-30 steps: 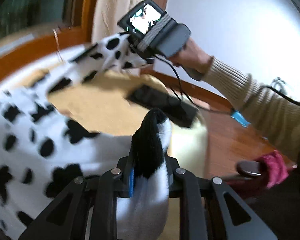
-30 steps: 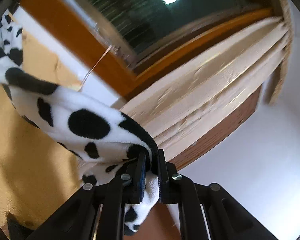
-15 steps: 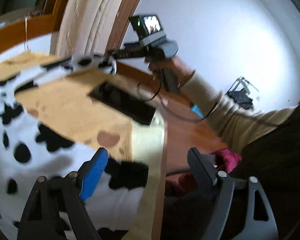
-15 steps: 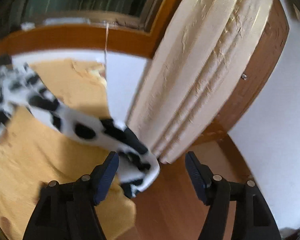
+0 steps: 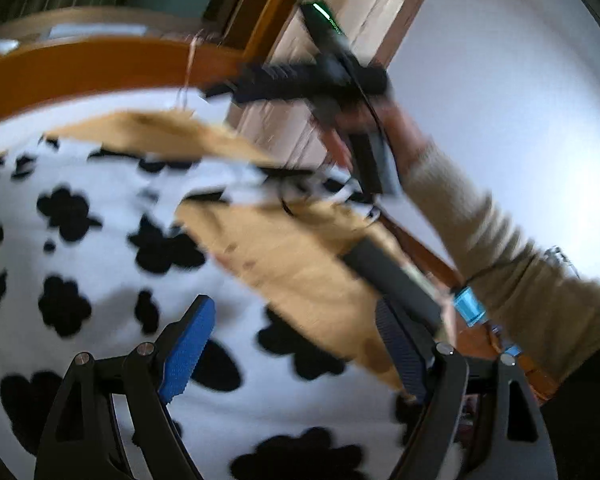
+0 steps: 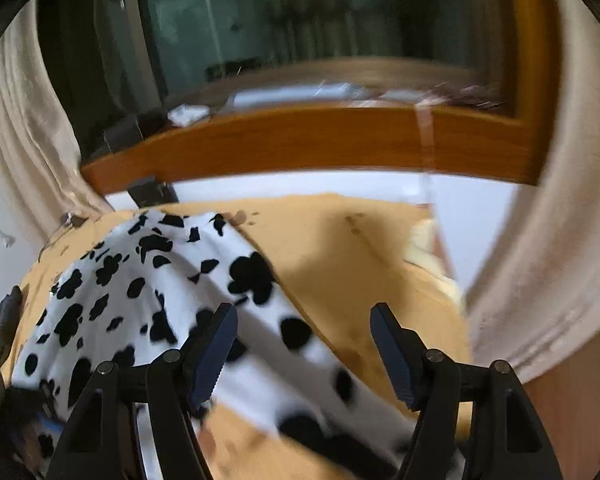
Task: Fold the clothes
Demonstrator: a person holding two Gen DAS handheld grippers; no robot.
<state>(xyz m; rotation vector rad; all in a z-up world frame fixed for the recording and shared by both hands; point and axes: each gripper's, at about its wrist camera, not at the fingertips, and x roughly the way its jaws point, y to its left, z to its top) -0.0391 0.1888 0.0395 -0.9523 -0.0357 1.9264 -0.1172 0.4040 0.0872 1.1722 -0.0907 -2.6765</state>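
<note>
The white fleece garment with black cow-like patches (image 6: pixel 148 296) lies spread over a mustard-yellow cloth-covered surface (image 6: pixel 340 256), taking up the left part of it in the right wrist view and running under both tools. Its near edge is cut off by the bottom of both views, so its full outline cannot be made out, and motion blur smears the patches nearest the lens. In the left wrist view the garment (image 5: pixel 100 248) fills the lower left, with a long limb of it reaching toward the far right; where that limb ends is lost in blur. The bare yellow surface (image 5: pixel 300 264) shows as a wedge to the right of the garment, ending at a pale edge with wooden floor beyond. Behind the surface runs an orange-brown wooden rail (image 6: pixel 300 144) below a dark window, and a cream curtain (image 6: pixel 548 240) hangs close at the right, hemming in that side.

A person's beige ribbed sleeve (image 5: pixel 500 248) crosses the right of the left wrist view; the hand is too blurred to read.

The left gripper (image 5: pixel 296 354) hangs above the garment, its blue-padded jaws spread wide with nothing between them. The right gripper (image 6: pixel 304 354) likewise stands wide apart over the garment's limb, pads clear of the fabric. A flat black oblong object (image 5: pixel 392 280) lies at the surface's right edge, partly hidden behind the left gripper's finger.
</note>
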